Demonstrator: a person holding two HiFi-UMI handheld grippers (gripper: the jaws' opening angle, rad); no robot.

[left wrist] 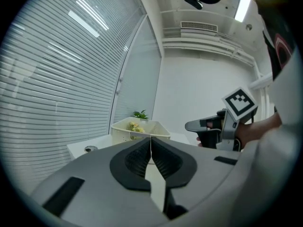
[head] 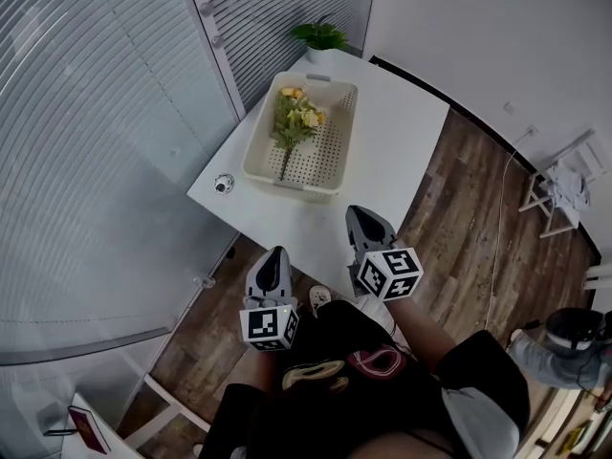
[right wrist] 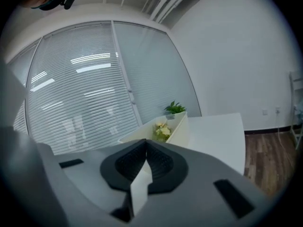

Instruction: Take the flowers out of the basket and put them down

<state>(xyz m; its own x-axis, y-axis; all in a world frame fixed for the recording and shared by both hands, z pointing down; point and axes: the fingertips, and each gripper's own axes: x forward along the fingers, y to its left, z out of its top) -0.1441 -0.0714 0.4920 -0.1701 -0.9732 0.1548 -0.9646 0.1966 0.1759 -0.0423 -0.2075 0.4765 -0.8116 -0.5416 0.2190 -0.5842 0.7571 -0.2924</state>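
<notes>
A cream perforated basket (head: 330, 151) stands on the white table (head: 382, 161). In it lies a bunch of yellow and green flowers (head: 295, 119), stems toward me. Both grippers hang near my body, short of the table's near edge. My left gripper (head: 272, 268) is shut and empty; my right gripper (head: 366, 225) is shut and empty too. The left gripper view shows its jaws (left wrist: 151, 141) met, with the basket (left wrist: 142, 129) and flowers (left wrist: 135, 126) far ahead and the right gripper (left wrist: 208, 126) beside. The right gripper view shows shut jaws (right wrist: 146, 148), basket (right wrist: 177, 129) and flowers (right wrist: 162, 130) beyond.
A potted green plant (head: 320, 38) stands at the table's far corner. A small round metal object (head: 224, 184) lies on the table left of the basket. Slatted blinds (head: 86, 113) run along the left. White furniture (head: 559, 185) stands on the wood floor at right.
</notes>
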